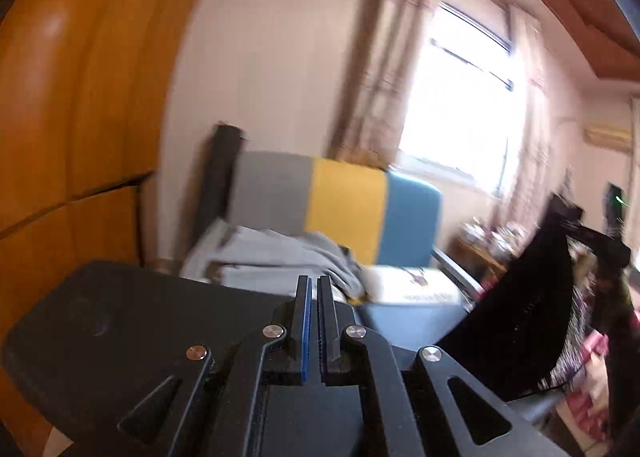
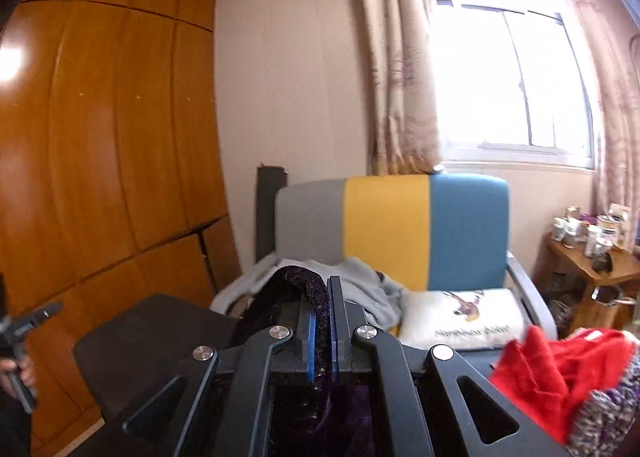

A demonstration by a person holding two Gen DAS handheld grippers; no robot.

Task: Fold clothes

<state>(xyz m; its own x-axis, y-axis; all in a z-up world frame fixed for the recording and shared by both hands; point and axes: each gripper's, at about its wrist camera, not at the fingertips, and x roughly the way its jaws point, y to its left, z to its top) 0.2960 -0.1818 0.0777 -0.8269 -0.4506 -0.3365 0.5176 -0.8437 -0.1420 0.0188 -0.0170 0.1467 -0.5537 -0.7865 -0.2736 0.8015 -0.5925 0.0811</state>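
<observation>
My right gripper [image 2: 322, 297] is shut on a dark purple, sparkly garment [image 2: 298, 281], which loops up over the left finger and hangs below the jaws. In the left wrist view the same dark garment [image 1: 520, 317] hangs at the right, below the right gripper [image 1: 592, 241]. Its lower corner passes behind my left gripper's linkage. My left gripper [image 1: 314, 289] is shut, and no cloth shows between its blue pads. The left gripper [image 2: 24, 327] also shows at the left edge of the right wrist view, held in a hand.
Ahead stands a chair [image 2: 388, 225] with a grey, yellow and blue back. A grey garment [image 2: 360, 289] and a white cushion [image 2: 460, 317] lie on its seat. Red cloth [image 2: 560, 361] is piled lower right. A wooden wardrobe [image 2: 100, 137] is left and a side table [image 2: 592, 269] with jars right.
</observation>
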